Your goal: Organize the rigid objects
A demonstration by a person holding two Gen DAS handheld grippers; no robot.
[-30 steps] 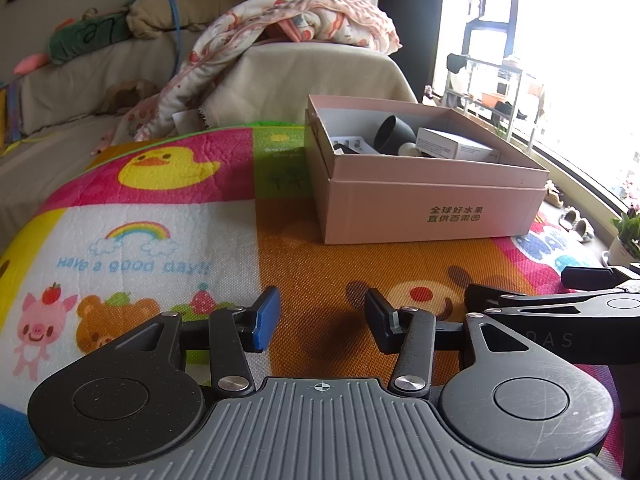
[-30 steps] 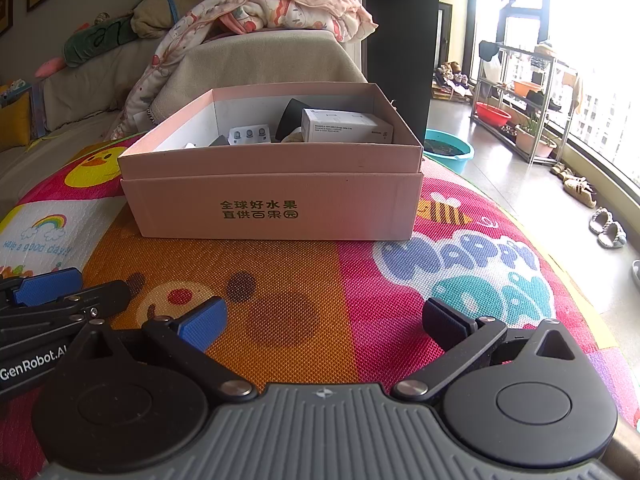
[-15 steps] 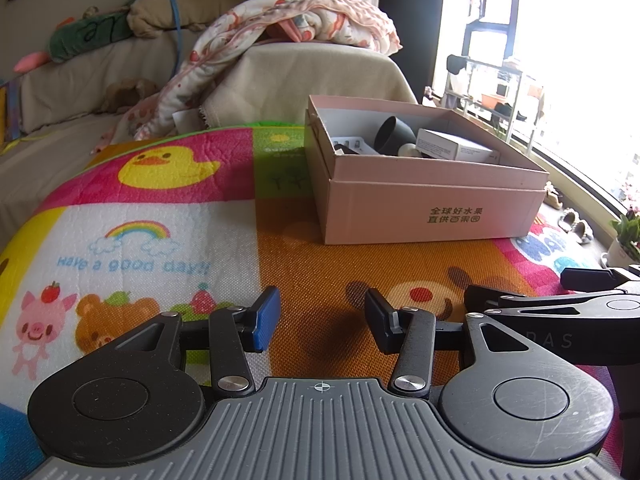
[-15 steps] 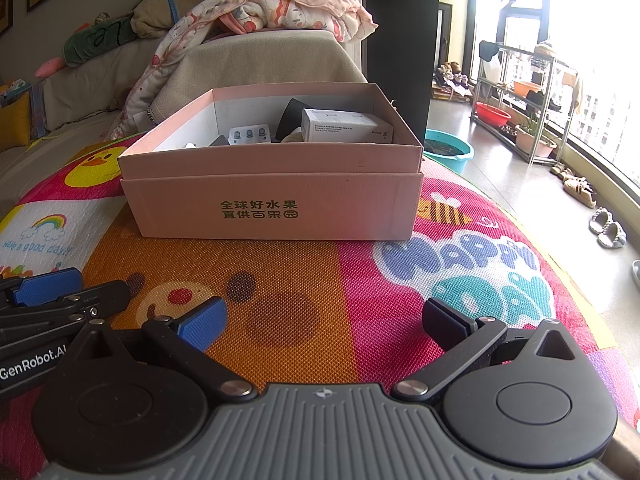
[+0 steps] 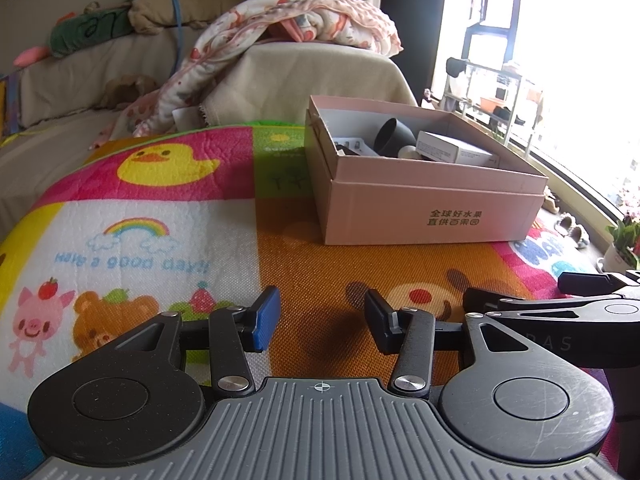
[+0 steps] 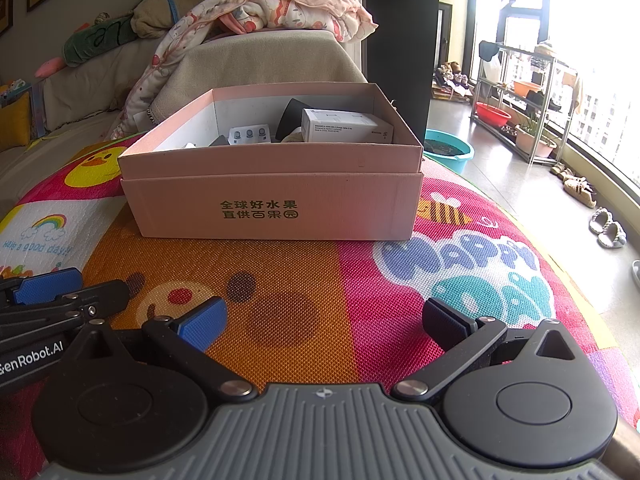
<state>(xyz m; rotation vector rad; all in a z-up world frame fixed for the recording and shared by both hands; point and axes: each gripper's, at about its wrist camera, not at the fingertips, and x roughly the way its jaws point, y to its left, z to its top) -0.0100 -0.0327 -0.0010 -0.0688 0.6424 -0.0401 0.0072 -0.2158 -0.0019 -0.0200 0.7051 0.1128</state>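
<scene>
A pink cardboard box [image 5: 432,208] [image 6: 276,208] stands on a colourful play mat. Inside it lie a white carton [image 6: 344,126] [image 5: 452,150], a dark cup-like object [image 5: 394,136] [image 6: 294,118] and a small white item with three dots [image 6: 248,135]. My left gripper [image 5: 322,322] is open and empty, low over the mat, short of the box. My right gripper [image 6: 324,320] is open wide and empty, in front of the box. Each gripper shows at the edge of the other's view, the right one [image 5: 568,304] and the left one [image 6: 48,300].
The play mat [image 6: 320,280] covers a raised surface. A sofa with a blanket [image 5: 280,20] and plush toys is behind the box. To the right are floor, a teal basin [image 6: 448,152], a rack [image 6: 524,92] and windows.
</scene>
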